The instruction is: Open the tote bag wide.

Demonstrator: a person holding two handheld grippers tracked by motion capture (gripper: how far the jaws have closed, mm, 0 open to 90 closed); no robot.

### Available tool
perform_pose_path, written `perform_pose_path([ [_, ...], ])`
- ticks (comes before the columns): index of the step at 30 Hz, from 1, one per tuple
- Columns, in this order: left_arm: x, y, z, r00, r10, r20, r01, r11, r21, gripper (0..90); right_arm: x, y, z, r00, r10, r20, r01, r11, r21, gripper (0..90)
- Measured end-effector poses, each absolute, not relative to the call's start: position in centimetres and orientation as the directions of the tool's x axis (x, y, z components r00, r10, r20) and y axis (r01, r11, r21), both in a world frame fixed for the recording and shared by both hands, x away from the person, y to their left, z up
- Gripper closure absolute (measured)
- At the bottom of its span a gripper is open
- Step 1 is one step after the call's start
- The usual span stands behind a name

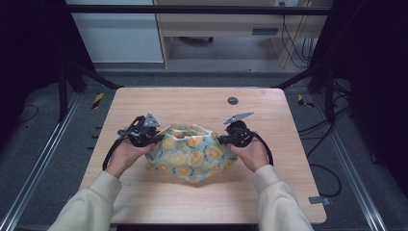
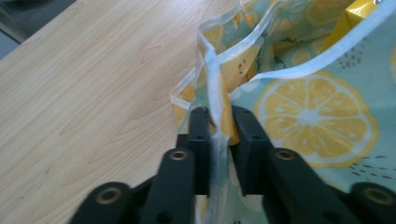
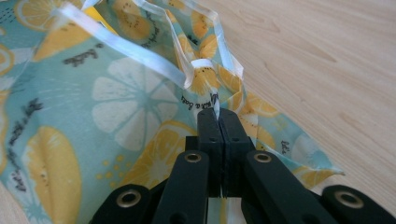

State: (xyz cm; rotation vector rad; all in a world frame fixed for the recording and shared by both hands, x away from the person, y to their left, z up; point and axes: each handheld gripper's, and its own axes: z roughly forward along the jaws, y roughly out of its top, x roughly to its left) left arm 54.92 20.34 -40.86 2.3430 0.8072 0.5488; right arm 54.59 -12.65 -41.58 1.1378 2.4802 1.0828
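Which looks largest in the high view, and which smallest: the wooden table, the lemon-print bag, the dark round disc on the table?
1. Wooden table: largest by far.
2. Lemon-print bag: medium, held between the left gripper and the right gripper.
3. Dark round disc: smallest, though it lies farther from the camera.

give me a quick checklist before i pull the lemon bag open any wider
1. Left tongs clamped on the bag's white-edged rim: ok, a fold of the rim sits between the jaws.
2. Right tongs clamped on the opposite rim: ok, jaws shut tight on the edge.
3. Lemon-print bag resting on the table: ok, near the middle.
4. Mouth of the bag open: ok, it gapes between the two tongs.
5. Yellow item inside sitting safe: cannot tell, just a corner shows.
6. Room on the table to spread outwards: ok, bare wood on both sides.
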Motion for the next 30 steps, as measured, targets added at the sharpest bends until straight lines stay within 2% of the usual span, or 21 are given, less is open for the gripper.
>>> perform_pose_path([
  [2,54.8,20.5,-40.6,0.727,0.661,0.188,0.404,-0.632,0.661,85.1,54.3,-12.7,-41.3,-0.684,0.724,0.088,0.554,0.437,0.708,89.6],
  [5,54.4,20.8,-39.9,0.711,0.676,0.194,0.387,-0.606,0.695,87.2,53.9,-12.9,-40.6,-0.677,0.733,0.057,0.518,0.421,0.744,89.4],
  [15,52.0,22.5,-37.4,0.699,0.681,0.220,0.313,-0.567,0.762,88.5,51.5,-14.0,-37.6,-0.672,0.740,-0.001,0.420,0.382,0.823,89.2],
  [19,50.2,23.2,-36.4,0.707,0.671,0.225,0.277,-0.555,0.785,88.7,49.3,-14.5,-36.1,-0.685,0.728,-0.032,0.361,0.376,0.853,89.3],
  [30,48.3,23.9,-36.7,0.724,0.656,0.213,0.263,-0.548,0.794,89.3,46.1,-15.6,-35.3,-0.702,0.710,-0.060,0.310,0.380,0.872,89.7],
])
